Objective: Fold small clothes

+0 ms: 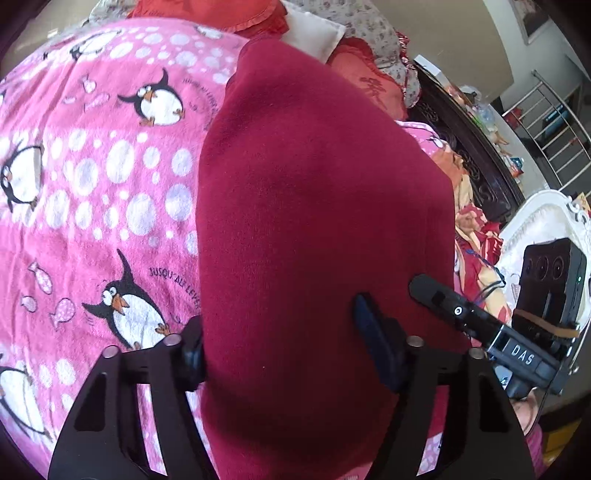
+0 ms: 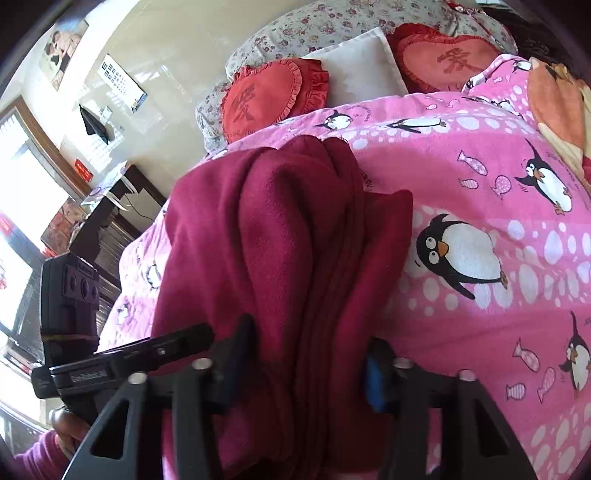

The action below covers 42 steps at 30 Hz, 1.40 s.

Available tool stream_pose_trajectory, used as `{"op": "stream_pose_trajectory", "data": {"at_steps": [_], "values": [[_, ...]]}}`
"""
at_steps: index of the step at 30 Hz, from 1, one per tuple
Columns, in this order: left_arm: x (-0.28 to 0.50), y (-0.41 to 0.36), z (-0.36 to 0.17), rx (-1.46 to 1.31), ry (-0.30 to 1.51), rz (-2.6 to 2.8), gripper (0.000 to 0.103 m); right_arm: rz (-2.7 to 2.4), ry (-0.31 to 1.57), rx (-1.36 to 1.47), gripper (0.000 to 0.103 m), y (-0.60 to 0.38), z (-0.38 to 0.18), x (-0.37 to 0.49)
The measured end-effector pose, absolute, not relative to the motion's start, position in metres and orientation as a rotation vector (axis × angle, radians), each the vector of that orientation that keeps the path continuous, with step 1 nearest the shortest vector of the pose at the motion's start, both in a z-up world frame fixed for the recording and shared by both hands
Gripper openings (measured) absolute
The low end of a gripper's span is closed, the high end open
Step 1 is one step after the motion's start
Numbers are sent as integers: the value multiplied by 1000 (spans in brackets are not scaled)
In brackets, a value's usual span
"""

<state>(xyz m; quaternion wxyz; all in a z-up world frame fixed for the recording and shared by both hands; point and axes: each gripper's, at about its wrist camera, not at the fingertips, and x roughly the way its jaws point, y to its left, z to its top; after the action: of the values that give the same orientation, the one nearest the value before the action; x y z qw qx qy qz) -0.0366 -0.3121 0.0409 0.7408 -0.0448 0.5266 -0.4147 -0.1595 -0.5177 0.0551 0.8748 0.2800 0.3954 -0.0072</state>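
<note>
**Dark red cloth caught in both my jaws**

Pink fleece bedspread with penguins and white bubbles (image 1: 92, 192) covers the bed beneath me, and two red heart-shaped cushions (image 2: 273, 98) lie against a flowered pillow (image 2: 332, 22) at its far end. On the bedspread lies the dark red fleece garment (image 1: 314, 206), its near end raised into my grip. My left gripper (image 1: 284, 350) has its jaws set wide, the cloth filling the gap between them and pressing on both pads. My right gripper (image 2: 306, 365) has its jaws clamped on a thick bunch of folded layers of the same garment, which hangs in pleats. A hand in a pink sleeve (image 2: 37, 454) holds the other tool.
</note>
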Motion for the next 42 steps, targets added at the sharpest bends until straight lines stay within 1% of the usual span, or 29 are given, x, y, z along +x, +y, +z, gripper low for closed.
{"op": "stream_pose_trajectory", "data": {"at_steps": [1,2,3,7,10,12,14,16,17,19,21,23,26,29,35,38,42], "values": [[-39,-309,47,-92,1147,-916,57,0,821,588,36,-515,60,-161],[-42,-304,54,-91,1142,-929,50,23,815,592,36,-512,68,-161],[-45,-299,60,-90,1141,-942,48,35,813,592,35,-508,73,-164],[-60,-264,90,-31,1114,-939,48,123,812,633,35,-486,94,-172],[-71,-229,101,8,1136,-909,48,200,815,696,35,-468,96,-179],[-78,-209,96,20,1168,-865,48,237,843,710,36,-448,87,-183],[-86,-198,82,53,1185,-810,48,223,892,718,39,-434,67,-183],[-92,-193,61,121,1210,-722,48,165,997,727,44,-426,41,-182],[-95,-191,57,120,1199,-702,51,132,1014,708,44,-425,37,-184],[-100,-185,60,85,1163,-693,52,116,998,689,46,-425,44,-192],[-102,-185,63,95,1149,-676,53,98,964,622,46,-421,65,-199],[-103,-186,65,91,1139,-657,55,117,923,494,46,-409,88,-203],[-107,-187,66,109,1114,-617,56,171,874,376,46,-391,107,-205],[-111,-192,70,129,1072,-583,56,237,888,336,46,-376,100,-199],[-124,-179,82,149,994,-532,56,188,994,218,42,-353,56,-198],[-130,-180,86,167,971,-521,56,170,967,214,42,-355,59,-203],[-138,-178,94,161,942,-505,56,152,935,215,42,-354,79,-210]]}}
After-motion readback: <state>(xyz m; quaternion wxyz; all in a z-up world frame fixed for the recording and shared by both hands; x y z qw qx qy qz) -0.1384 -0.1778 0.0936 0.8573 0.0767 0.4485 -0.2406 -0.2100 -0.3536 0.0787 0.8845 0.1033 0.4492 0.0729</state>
